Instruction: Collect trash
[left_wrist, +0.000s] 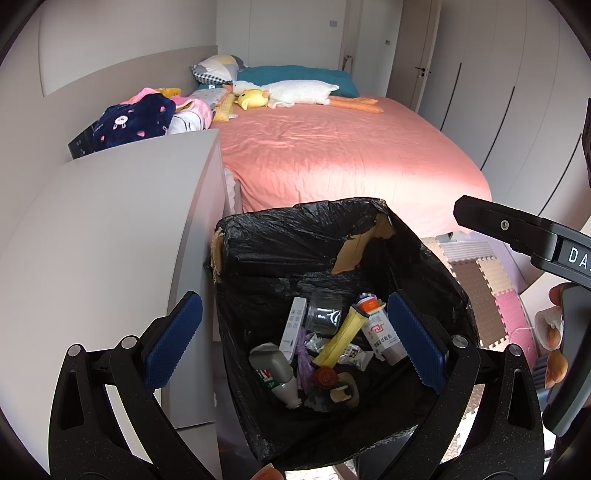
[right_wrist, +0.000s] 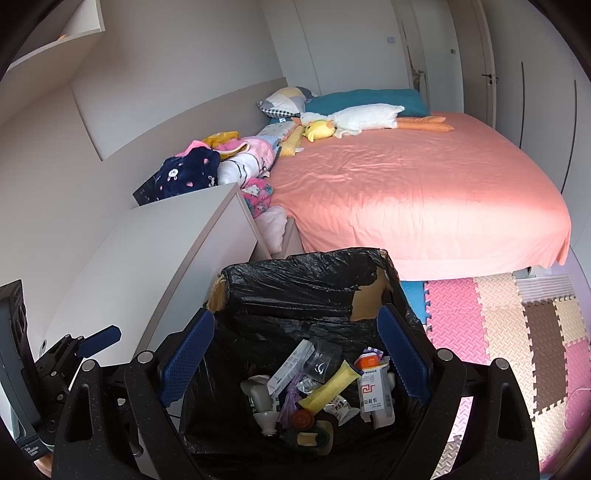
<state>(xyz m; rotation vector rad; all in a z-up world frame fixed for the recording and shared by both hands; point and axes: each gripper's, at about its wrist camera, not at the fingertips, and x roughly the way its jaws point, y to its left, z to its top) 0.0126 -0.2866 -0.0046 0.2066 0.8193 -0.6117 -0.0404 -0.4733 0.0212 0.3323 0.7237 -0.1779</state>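
Note:
A cardboard bin lined with a black bag (left_wrist: 280, 243) (right_wrist: 291, 288) stands on the floor at the foot of the bed. Trash lies inside it: a yellow wrapper (left_wrist: 343, 339) (right_wrist: 328, 387), a white carton with red print (left_wrist: 380, 332) (right_wrist: 373, 391), a clear plastic cup (left_wrist: 325, 314) (right_wrist: 321, 360), a grey-white bottle (left_wrist: 275, 369) and a slim white box (left_wrist: 293, 325). My left gripper (left_wrist: 293, 306) hovers open above the bin with nothing between its blue pads. My right gripper (right_wrist: 295, 315) is open above the bin too, and holds nothing.
A white cabinet (left_wrist: 110, 229) (right_wrist: 155, 251) stands against the bin's left side. Behind lies a bed with a pink sheet (left_wrist: 332, 155), plush toys and piled clothes. Foam floor mats (right_wrist: 498, 332) cover the floor to the right. Wardrobe doors line the right wall.

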